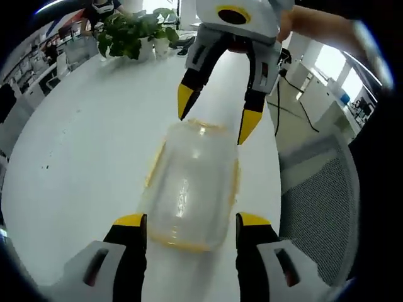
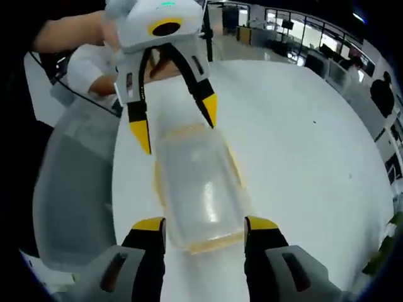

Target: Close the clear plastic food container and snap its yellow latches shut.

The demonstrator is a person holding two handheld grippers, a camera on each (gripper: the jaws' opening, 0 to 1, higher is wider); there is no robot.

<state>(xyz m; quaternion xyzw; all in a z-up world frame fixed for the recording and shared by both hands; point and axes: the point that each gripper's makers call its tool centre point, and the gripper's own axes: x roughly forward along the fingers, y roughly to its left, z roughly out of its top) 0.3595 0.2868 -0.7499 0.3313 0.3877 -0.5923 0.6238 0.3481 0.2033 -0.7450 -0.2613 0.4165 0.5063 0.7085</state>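
A clear plastic food container point(image 1: 189, 189) lies on the round white table point(image 1: 82, 138), near the edge where a mesh office chair point(image 1: 321, 207) stands, and the person works at it from both ends. In the left gripper view the left tool point(image 1: 191, 220) stands wide, its yellow-tipped jaws flanking the near end of the box without pinching it, while the right tool point(image 1: 214, 119) reaches in from the far end, also spread, its tips just at the far rim. The right gripper view gives the mirror of this: the right tool point(image 2: 204, 224) brackets one end of the container point(image 2: 198, 189) and the left tool point(image 2: 177, 129) hovers at the other. The lid appears to be sitting on already, with thin yellow latches point(image 1: 154, 165) showing along the sides; whether any is snapped I cannot tell. So I judge the closing done and the latching about to begin. The next move calls for one tool to steady the box while the other presses a latch down over the rim. A potted plant point(image 1: 132, 34) sits far off on the table.
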